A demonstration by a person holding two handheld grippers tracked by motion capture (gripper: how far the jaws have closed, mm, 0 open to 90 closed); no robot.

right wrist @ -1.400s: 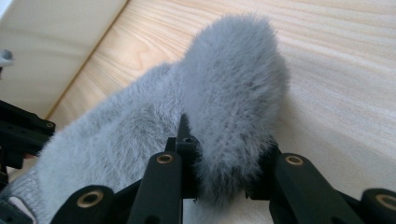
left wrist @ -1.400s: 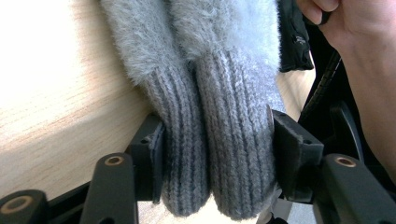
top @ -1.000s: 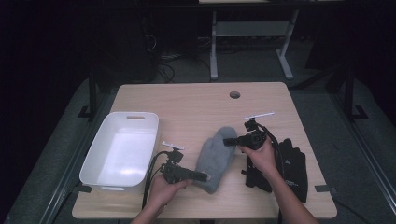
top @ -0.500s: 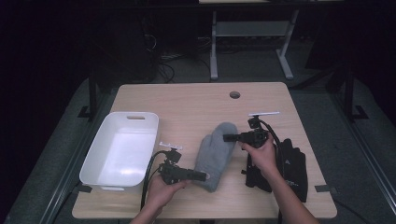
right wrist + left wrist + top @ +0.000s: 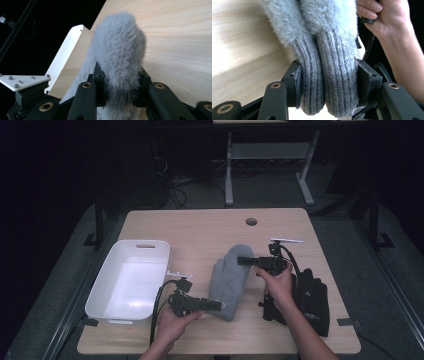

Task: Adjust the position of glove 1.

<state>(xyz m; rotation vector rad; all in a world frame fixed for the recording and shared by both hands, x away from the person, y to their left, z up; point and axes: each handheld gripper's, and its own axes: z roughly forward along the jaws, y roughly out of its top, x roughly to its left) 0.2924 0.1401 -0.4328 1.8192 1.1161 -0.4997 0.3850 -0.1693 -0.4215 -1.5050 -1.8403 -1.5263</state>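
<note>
Mitten (image 5: 231, 280), grey and fuzzy, lies in the middle of the table (image 5: 200, 227), stretched between your two hands. Your left gripper (image 5: 216, 305) reaches in from the near side and squeezes the knitted cuff tight between its pads. Your right gripper (image 5: 243, 261) points left from the far side and pinches the fluffy tip. Your right hand (image 5: 277, 282) sits over the black gloves (image 5: 312, 300). A white tub (image 5: 131, 279) stands to the left. Compared with a second ago, the mitten's tip is a little farther up the table and the mitten looks longer and straighter.
</note>
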